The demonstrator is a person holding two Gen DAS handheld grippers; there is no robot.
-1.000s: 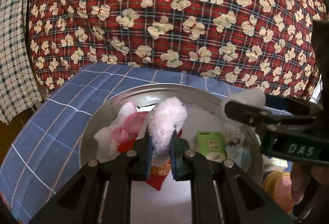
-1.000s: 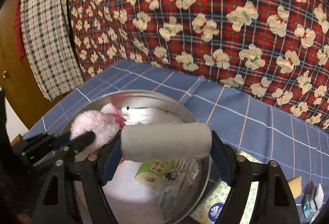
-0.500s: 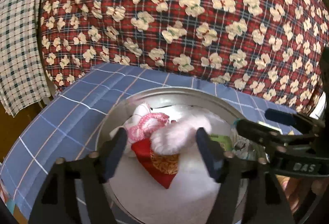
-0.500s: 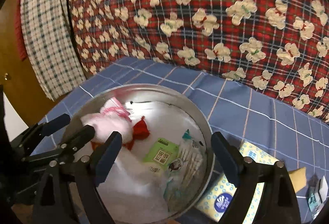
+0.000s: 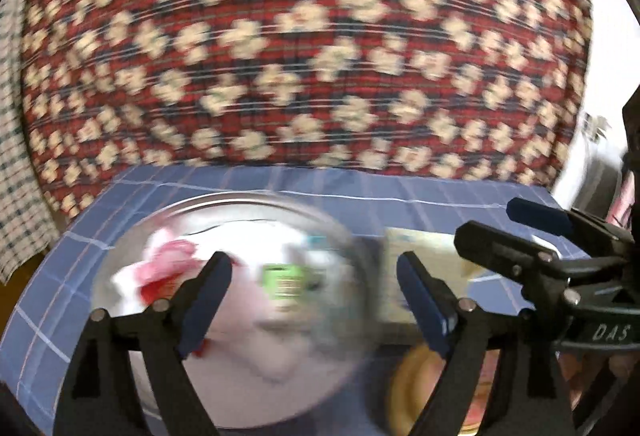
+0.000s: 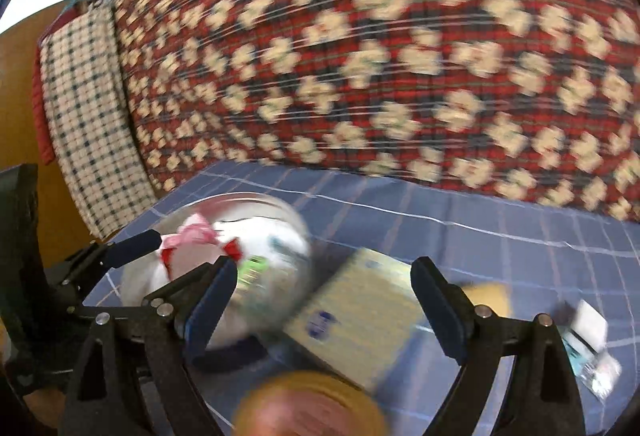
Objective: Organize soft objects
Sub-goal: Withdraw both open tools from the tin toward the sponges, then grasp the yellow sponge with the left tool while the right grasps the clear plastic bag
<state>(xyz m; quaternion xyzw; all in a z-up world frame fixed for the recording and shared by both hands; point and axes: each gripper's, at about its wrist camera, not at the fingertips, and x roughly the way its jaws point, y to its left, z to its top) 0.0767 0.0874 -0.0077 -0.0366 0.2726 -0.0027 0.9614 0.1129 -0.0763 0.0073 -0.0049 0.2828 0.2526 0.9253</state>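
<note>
Both pictures are blurry.

The left gripper (image 5: 314,288) is wide open with nothing between its blue pads (image 5: 204,302). It hangs above the near right part of a shiny metal bowl (image 5: 352,236). The bowl sits on a blue checked cloth (image 5: 72,276).

Soft things lie in the bowl. A pink and white toy (image 5: 164,264) is at the left side. A bit of red cloth (image 5: 154,290) lies just under it. A green pack (image 5: 286,280) lies near the middle. A pale soft thing (image 5: 276,348) fills the near part of the bowl.

The right gripper (image 6: 324,296) is wide open too, and it holds nothing. It hangs to the right of the bowl (image 6: 296,236), above a yellow tissue pack (image 6: 360,312) that lies just beside the bowl on the cloth (image 6: 440,212). A round orange thing (image 6: 312,404) is at the bottom, too blurry to tell what it is. A small white packet (image 6: 588,340) lies far to the right.

In the right view the pink toy (image 6: 192,232) shows in the bowl, and the left gripper (image 6: 132,244) reaches in from the left.

A big red quilt with cream flowers (image 5: 304,44) rises behind the cloth. A checked towel (image 6: 88,116) hangs to its left.
</note>
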